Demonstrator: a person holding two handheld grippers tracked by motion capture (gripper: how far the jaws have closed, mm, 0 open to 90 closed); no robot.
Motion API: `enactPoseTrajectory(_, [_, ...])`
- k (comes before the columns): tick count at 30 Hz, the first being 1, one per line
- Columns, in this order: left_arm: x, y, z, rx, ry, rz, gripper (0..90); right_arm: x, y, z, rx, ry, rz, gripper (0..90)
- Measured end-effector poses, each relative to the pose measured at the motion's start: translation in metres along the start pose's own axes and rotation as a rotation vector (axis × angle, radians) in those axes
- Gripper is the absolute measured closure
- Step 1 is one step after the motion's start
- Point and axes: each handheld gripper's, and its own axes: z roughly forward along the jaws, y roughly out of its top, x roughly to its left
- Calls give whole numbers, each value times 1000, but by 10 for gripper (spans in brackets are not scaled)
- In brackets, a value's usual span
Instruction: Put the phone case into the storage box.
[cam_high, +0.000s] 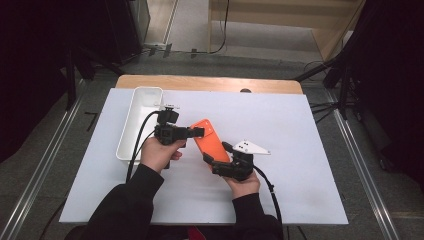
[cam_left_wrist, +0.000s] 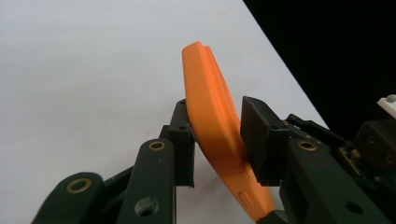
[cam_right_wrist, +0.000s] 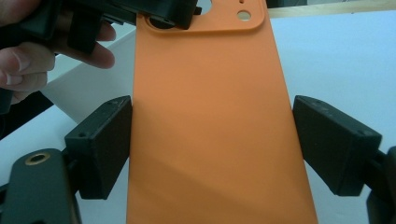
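So the orange phone case (cam_high: 212, 145) is up off the white surface (cam_high: 290, 165), a bit left of the middle, held between both grippers. The right gripper (cam_right_wrist: 212, 144) has it across the width at the near end. Its jaws stand about as wide as they go, one pad on each long edge, and the left pad is touching the edge while the right one looks like it's just touching or a hair off. I'd call that a grip, since the case sits up in the air.

The left gripper (cam_left_wrist: 219, 140) comes in from the left at the far end, by the camera cutout, and pinches the case through its thickness. Its jaws are closed down narrow with both pads on the orange plastic. My guess is one end is anchored by its edges so the other end can be flexed or peeled, which is how you'd work a soft case.

Container-wise, there's a long white tray (cam_high: 142, 120) on the left side of the surface, running near to far, just behind the left hand (cam_high: 159, 152). What I can see of its inside looks empty.
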Motion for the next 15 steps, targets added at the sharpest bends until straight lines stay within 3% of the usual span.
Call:
enactPoseTrajectory(7, [0,1,-1,-2,-49,-18,748,3,0,2,15,-16,-37,141])
enactPoseTrajectory(15, [-9,1,-4,-30,-55,5,775,4,5,1,13,-34,-108,139])
